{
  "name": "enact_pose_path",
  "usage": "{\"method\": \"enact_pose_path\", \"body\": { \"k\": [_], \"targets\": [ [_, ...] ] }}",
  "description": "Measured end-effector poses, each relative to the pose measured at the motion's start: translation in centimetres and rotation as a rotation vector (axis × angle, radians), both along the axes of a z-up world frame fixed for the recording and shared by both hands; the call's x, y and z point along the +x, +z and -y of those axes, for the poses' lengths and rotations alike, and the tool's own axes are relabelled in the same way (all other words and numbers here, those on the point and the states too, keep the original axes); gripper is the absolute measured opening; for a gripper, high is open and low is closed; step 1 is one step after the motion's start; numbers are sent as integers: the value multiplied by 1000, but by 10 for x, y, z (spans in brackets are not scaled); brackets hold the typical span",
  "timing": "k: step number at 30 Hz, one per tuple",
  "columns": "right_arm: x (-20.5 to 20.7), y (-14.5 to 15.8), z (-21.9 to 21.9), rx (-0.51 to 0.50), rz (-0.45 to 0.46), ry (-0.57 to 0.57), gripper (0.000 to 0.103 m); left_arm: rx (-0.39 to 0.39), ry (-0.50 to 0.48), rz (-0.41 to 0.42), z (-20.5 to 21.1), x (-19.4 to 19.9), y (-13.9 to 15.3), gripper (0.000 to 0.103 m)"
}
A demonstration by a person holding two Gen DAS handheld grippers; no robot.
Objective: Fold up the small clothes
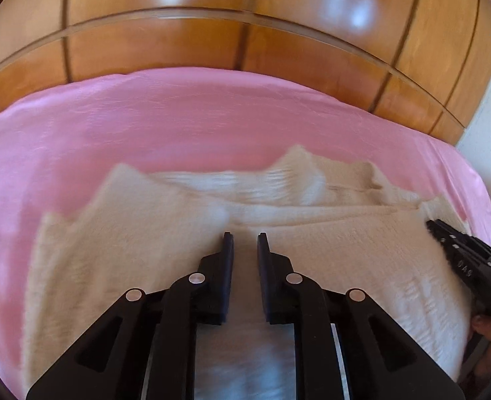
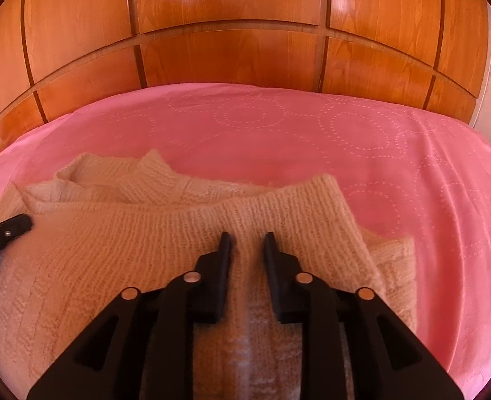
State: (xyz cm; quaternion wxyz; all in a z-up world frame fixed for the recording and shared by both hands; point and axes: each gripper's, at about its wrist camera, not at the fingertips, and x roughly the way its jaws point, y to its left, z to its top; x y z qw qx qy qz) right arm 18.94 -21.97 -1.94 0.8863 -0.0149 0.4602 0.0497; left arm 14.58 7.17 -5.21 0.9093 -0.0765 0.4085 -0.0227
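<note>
Left tongs (image 1: pixel 245 235) & right tongs (image 2: pixel 247 234) – both slightly apart, holding nothing – over cream sweater (image 2: pixel 112 266) on pink bedspread (image 2: pixel 312 140).

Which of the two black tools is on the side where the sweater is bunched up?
The left tool; the sweater bunches beside it, lying flatter near the right tool.

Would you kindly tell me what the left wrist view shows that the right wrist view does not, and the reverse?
Only the left wrist view shows a bare hand at its right edge, beside the right gripper reaching in over the sweater's edge. Only the right wrist view shows the dotted circle pattern on the pink bedspread, and it is sharp while the other is blurred. Both show the cream knit sweater on the bedspread, the wooden panels behind, and the other gripper's jaws entering from the side; the left gripper stands parted over the knit.
</note>
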Motion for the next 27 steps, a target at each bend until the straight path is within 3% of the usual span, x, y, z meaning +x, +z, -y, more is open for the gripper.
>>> {"method": "enact_pose_path", "body": {
  "k": [5, 9, 14, 15, 17, 18, 19, 22, 25, 27],
  "targets": [
    [2, 0, 3, 18, 0, 0, 23, 94, 51, 39, -19, -16, 3, 14],
    [2, 1, 2, 13, 5, 0, 24, -4, 47, 46, -34, -20, -5, 14],
    [0, 2, 2, 13, 15, -2, 28, -11, 45, 57, -33, -22, -7, 14],
    [-1, 3, 3, 14, 20, -5, 33, -18, 45, 60, -34, -23, -7, 14],
    [-5, 7, 4, 6, 45, -22, 54, -44, 31, 66, -35, -23, -7, 22],
    [-8, 11, 4, -5, 68, -38, 76, -54, 24, 69, -36, -23, -8, 22],
    [-12, 16, 5, -16, 94, -56, 86, -61, 22, 72, -36, -24, -8, 23],
    [-15, 28, 12, -15, 131, -88, 86, -75, 22, 73, -37, -24, -8, 23],
    [-2, 21, 23, -103, 56, -156, 86, -82, 21, 74, -37, -24, -8, 23],
    [13, 5, 35, -179, -31, -237, 92, -97, 22, 67, -39, -24, -6, 23]
  ]
}}
